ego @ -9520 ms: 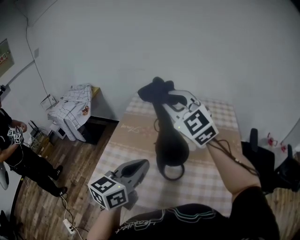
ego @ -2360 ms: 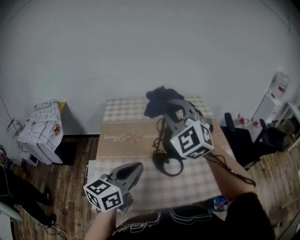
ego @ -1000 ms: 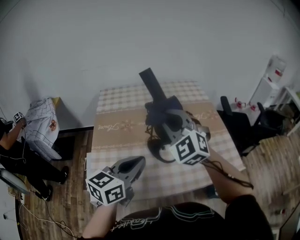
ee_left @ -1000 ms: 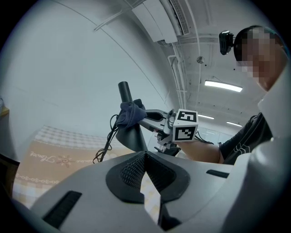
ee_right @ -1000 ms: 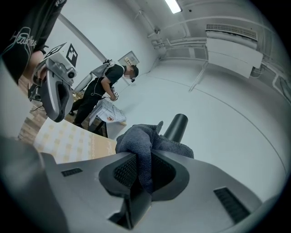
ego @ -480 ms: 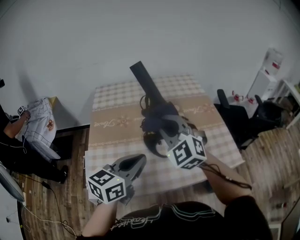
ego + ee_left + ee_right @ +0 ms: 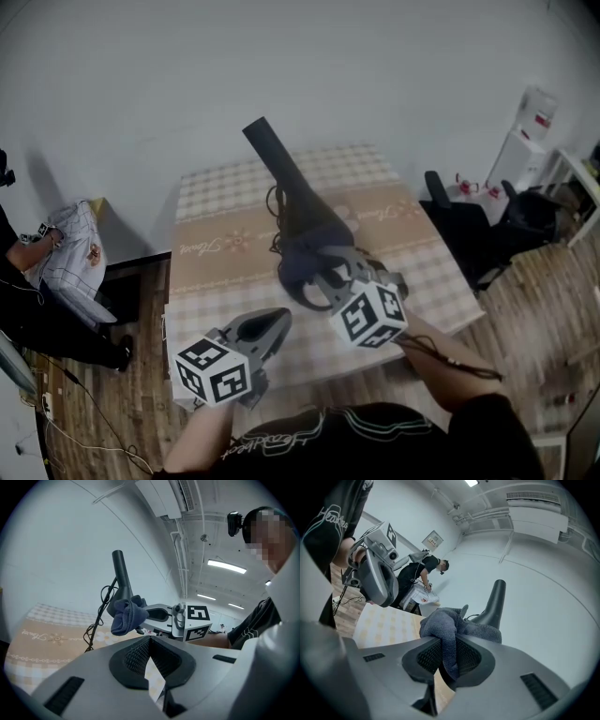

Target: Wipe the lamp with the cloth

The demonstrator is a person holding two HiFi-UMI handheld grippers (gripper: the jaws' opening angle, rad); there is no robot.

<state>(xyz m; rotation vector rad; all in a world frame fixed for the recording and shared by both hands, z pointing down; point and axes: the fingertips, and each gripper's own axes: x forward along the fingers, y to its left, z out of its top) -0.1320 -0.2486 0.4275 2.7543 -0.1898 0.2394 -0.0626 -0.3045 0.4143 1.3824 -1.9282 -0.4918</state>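
- Two grippers are in play. The right gripper (image 7: pixel 323 277) is clamped on the dark blue cloth (image 7: pixel 449 627), and a fold of it hangs down between the jaws. The left gripper (image 7: pixel 150 641) has its jaws drawn together with nothing between them.
- The black lamp (image 7: pixel 298 211) stands about the middle of the table (image 7: pixel 225 253). Its ring base sits toward the near edge and its narrow stem slants up toward the far left corner.
- The bunched cloth lies against the lamp's lower, wider body, just above the base. It appears to be touching, though the contact itself is partly hidden by the gripper.
- The left gripper hangs over the near left part of the table, apart from the lamp and not steadying it.
- A thin cable (image 7: pixel 96 620) trails down the lamp's left side and onto the table.
- The wiping looks to be under way, since the cloth is in grip and on the lamp. The long stem above the cloth is bare, and the base ring below is not covered. Nothing on the black surface tells cleaned parts from uncleaned ones, so how much is left cannot be judged.
- A person (image 7: pixel 424 571) stands beyond the table's left edge, well apart from the work.
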